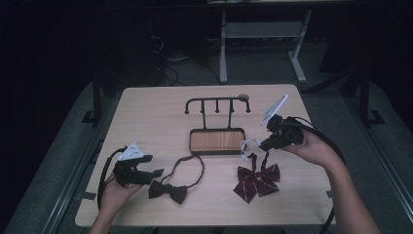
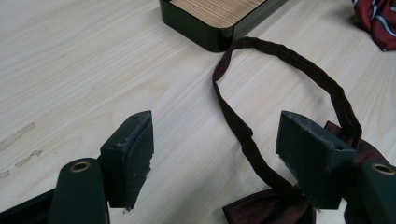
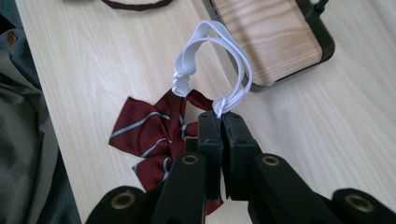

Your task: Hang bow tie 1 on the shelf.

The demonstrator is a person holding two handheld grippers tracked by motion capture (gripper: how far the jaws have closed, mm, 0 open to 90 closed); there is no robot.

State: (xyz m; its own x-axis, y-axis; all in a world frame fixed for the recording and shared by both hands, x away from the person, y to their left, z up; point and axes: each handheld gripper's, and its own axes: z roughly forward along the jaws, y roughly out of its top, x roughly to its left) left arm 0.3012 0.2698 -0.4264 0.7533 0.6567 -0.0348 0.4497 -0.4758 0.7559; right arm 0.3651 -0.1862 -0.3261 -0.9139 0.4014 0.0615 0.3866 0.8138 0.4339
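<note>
The striped bow tie [image 3: 149,133] is pinched by its white elastic loop [image 3: 212,56] in the right tool [image 3: 219,119]; the thin loop could slip free when lifted; the left tool [image 2: 215,154] is spread wide

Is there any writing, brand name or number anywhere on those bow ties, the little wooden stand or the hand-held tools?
No readable text, as far as the views show.
Striped bow tie with its white elastic loop: stripes only, no label.
Dark bow tie and its band: plain.
Wooden stand: bare wood grain.
Left tool and right tool: black, no markings; any small print would be too dim to read.
</note>
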